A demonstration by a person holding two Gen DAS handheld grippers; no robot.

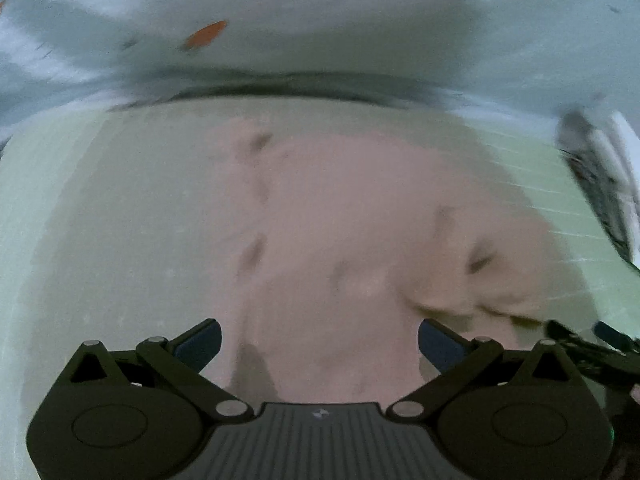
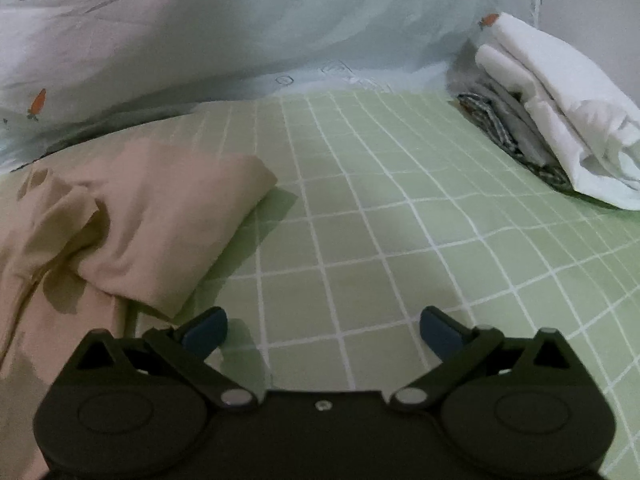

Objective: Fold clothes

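A beige garment lies spread on the green checked sheet; the left wrist view is motion-blurred. My left gripper hovers over its near part, open, nothing between the fingers. In the right wrist view the same beige garment lies rumpled at the left with one corner folded over. My right gripper stands open above the bare green sheet, just right of the garment's edge. The tip of the right gripper shows at the lower right of the left view.
A stack of folded clothes, white on top with grey and patterned pieces beneath, sits at the far right of the bed. A pale blue quilt with carrot prints is bunched along the back.
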